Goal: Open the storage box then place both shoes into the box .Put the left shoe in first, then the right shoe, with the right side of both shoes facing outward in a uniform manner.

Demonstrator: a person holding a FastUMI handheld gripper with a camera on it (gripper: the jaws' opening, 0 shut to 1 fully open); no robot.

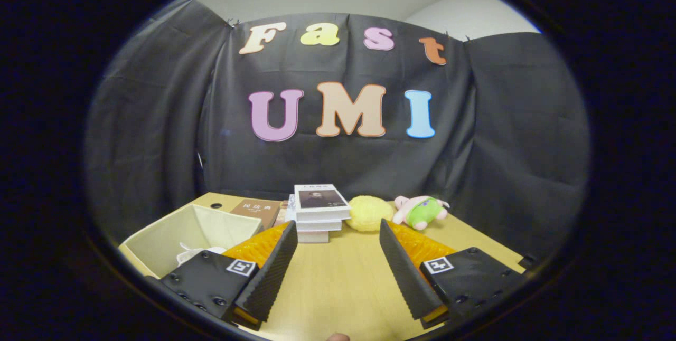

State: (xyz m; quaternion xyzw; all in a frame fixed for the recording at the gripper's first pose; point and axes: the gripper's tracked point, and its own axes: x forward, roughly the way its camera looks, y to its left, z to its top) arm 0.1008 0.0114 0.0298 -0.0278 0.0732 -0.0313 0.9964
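My gripper (338, 235) stands open above the wooden table (338, 283), with nothing between its fingers (274, 267). To the left of the left finger sits the pale storage box (174, 233), lid off, its inside showing. Something white (193, 254) lies at the bottom of the box, partly hidden by the left finger; I cannot tell whether it is a shoe.
Beyond the fingers a stack of books (319, 211) stands mid-table, with a brown book (256, 211) to its left. A yellow plush (369, 213) and a pink and green plush toy (420, 210) lie to the right of the stack. Black cloth walls the booth behind.
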